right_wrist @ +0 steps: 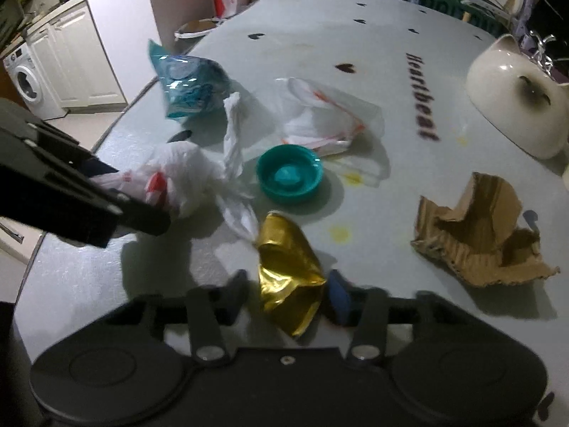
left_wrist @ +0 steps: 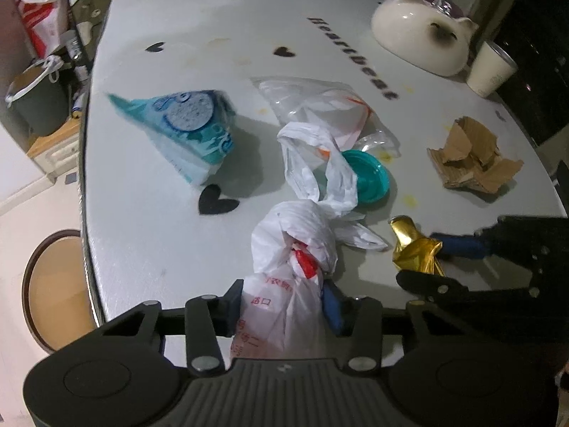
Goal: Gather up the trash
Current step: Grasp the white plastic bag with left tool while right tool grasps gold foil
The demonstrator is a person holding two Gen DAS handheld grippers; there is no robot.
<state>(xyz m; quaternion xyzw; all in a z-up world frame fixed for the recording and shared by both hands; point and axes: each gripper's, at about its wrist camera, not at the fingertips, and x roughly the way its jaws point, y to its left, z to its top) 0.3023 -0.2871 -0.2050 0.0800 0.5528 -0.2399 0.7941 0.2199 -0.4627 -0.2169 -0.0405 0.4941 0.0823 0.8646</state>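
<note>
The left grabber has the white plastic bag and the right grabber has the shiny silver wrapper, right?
Almost. The left gripper does have the white plastic bag, but the shiny wrapper between the right gripper's fingers is gold, not silver. The right wrist view shows its colour clearly.

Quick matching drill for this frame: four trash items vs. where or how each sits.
Items:
1. white bag
2. gold foil
3. teal lid
4. cardboard

States:
A. loose on the table, far right
B. between the right gripper's fingers
C. open side up, mid-table
D. between the left gripper's fingers

Pairs: 1-D, 2-B, 3-C, 4-A
</note>
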